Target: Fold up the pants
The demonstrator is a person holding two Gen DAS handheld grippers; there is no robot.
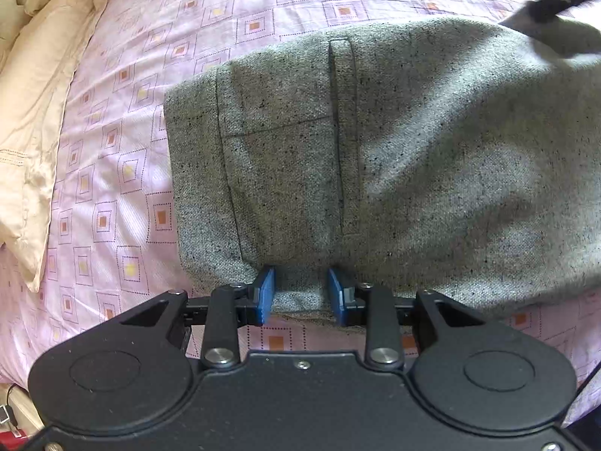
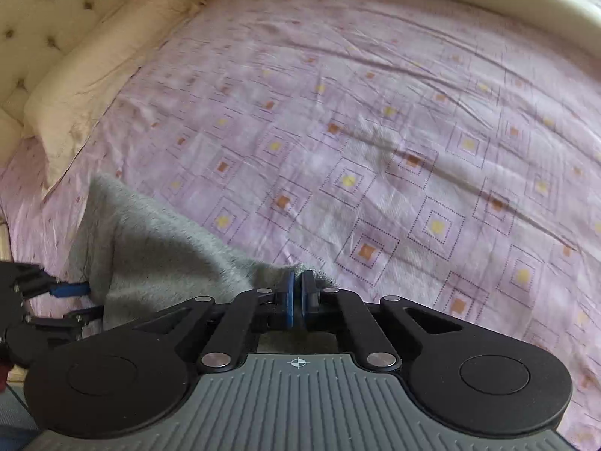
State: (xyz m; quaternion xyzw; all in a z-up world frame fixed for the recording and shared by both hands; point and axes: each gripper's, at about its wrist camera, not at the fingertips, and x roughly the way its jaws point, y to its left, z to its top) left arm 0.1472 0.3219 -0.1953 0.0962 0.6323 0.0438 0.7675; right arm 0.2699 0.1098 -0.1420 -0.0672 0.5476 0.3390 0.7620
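Pink squared bedsheet (image 2: 375,120) under grey pants (image 1: 375,158); left jaws open, right jaws pinching pants

We see the pants (image 1: 413,158) in a speckled grey, light heather with tiny black flecks and darker stitch lines. The bed sheet (image 2: 375,131) under them is pale pink-lilac, printed all over with dotted-outline squares, each with a small yellow or orange square in the middle. The pillow (image 1: 33,120) is a plain cream, kinda buttery, and the tufted headboard (image 2: 37,18) is a similar beige. Both tools are matte black with bright blue pads: left tool (image 1: 300,293), right tool (image 2: 298,293). The right one has a ribbed grey body.
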